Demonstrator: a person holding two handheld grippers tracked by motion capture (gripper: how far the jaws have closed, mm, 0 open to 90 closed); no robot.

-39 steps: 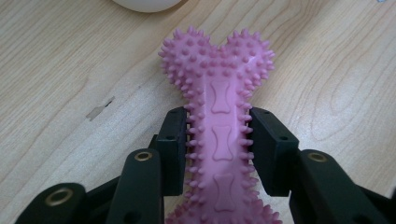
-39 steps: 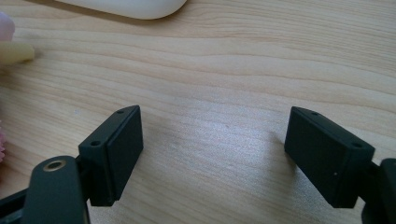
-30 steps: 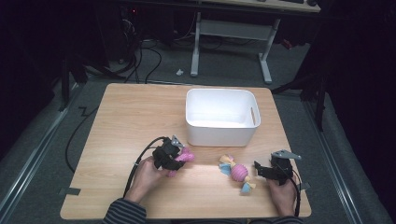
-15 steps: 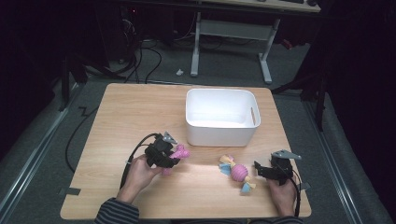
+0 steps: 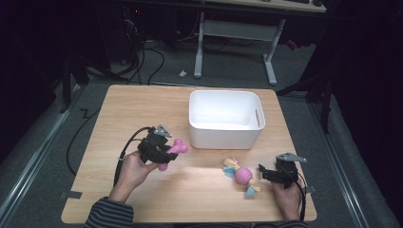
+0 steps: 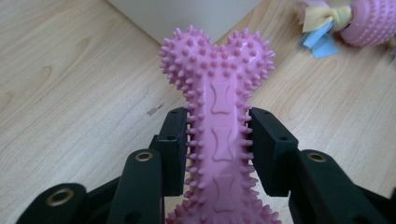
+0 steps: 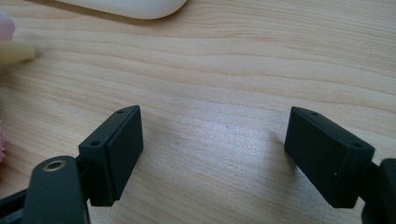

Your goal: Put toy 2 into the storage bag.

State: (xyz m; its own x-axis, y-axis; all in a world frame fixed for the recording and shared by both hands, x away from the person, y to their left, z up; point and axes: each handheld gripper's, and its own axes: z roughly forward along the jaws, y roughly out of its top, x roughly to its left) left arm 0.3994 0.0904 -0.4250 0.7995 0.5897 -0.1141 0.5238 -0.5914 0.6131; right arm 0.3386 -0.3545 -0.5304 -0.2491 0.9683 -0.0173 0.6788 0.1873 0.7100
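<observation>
A pink spiky rubber bone (image 6: 217,107) is clamped by its shaft between the pads of my left gripper (image 6: 217,149), which is shut on it. In the high view that gripper (image 5: 166,153) holds the bone (image 5: 176,148) a little above the table, left of the white bin (image 5: 225,118). A pink ball toy with yellow and blue cloth bows (image 5: 242,175) lies on the wood to the right; its end shows in the left gripper view (image 6: 355,23). My right gripper (image 5: 263,172) rests low at the table's right, open, with bare wood between its jaws (image 7: 212,154).
The wooden table (image 5: 133,109) carries the bin at its back centre. The bin's rounded lower edge (image 7: 126,7) shows at the top of the right gripper view. Cables (image 5: 123,156) trail from the left gripper. A desk frame (image 5: 237,33) stands on the floor beyond.
My left gripper has risen off the table with the pink bone and drifted slightly left. The right gripper and the ball toy have stayed put.
</observation>
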